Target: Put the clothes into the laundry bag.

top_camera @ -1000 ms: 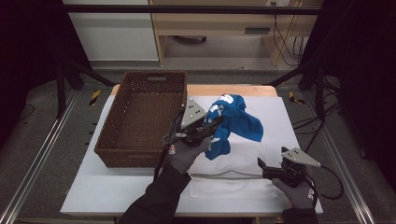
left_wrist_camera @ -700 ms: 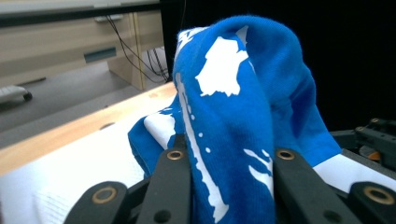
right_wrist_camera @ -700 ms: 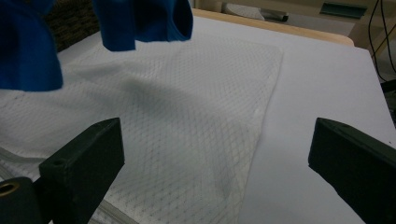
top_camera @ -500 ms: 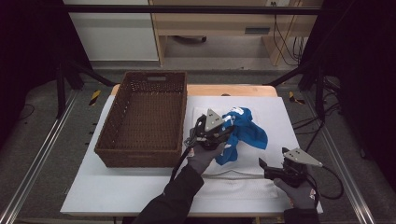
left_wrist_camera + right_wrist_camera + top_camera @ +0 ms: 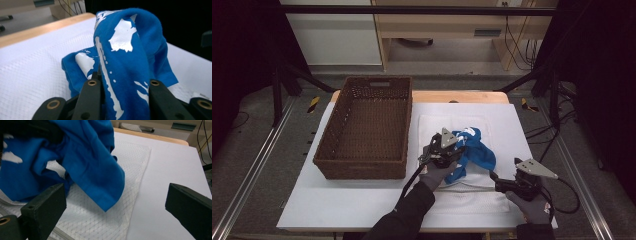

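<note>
We are pinching the blue shirt [image 5: 130, 57] in our left gripper [image 5: 452, 150], just right of the wicker basket [image 5: 362, 127] (our right gripper [image 5: 499, 184] is gaping empty nearby), and its loose hem may be snagging on the white mesh cloth [image 5: 472, 197] beneath.

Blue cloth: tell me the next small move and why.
Probably lower the left gripper a little more and let go. Its jaws pinch the blue cloth, which hangs bunched over the white mat, while the right gripper waits open beside it.
</note>
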